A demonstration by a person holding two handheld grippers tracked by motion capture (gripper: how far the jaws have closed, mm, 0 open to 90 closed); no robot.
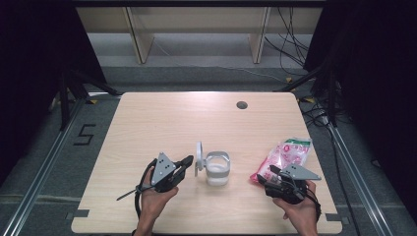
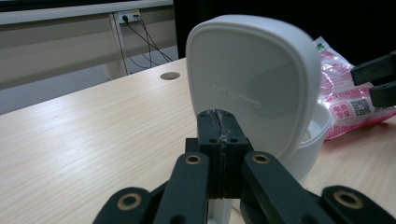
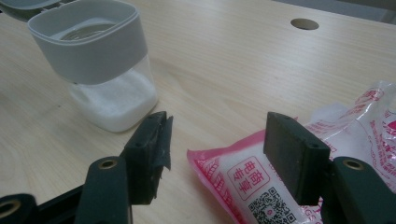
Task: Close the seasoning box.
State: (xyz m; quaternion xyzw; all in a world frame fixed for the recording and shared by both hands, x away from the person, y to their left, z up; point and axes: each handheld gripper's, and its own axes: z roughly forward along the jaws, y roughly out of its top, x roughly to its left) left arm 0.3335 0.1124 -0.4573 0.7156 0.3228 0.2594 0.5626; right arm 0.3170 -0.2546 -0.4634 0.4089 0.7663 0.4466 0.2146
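White plastic container with a grey upper band and clear base holding white granules (image 1: 217,168) stands upright near the middle of the light wooden table (image 1: 162,123), toward the person's edge. Its white rounded-square hinged lid (image 1: 199,158) is swung up and stands roughly vertical on the container's left side; the mouth is uncovered.

Left gripper (image 1: 187,162) sits just left of the lid, tips pointing at it. In the left gripper view the two black jaws are pressed together with nothing between them, tips (image 2: 219,122) right at the lid's outer face (image 2: 252,79); contact or a hair's gap, cannot tell.

Pink-and-white printed plastic bag of white granules with a green top strip (image 1: 285,156) lies flat to the right of the container, apart from it, near the table's right edge.

Right gripper (image 1: 271,173) is at the bag's near end. In the right gripper view its jaws stand apart (image 3: 217,140), the corner of the bag (image 3: 243,179) between them; pads not pressing on it.

A round grey cable hole (image 1: 241,104) sits at the table's far side.
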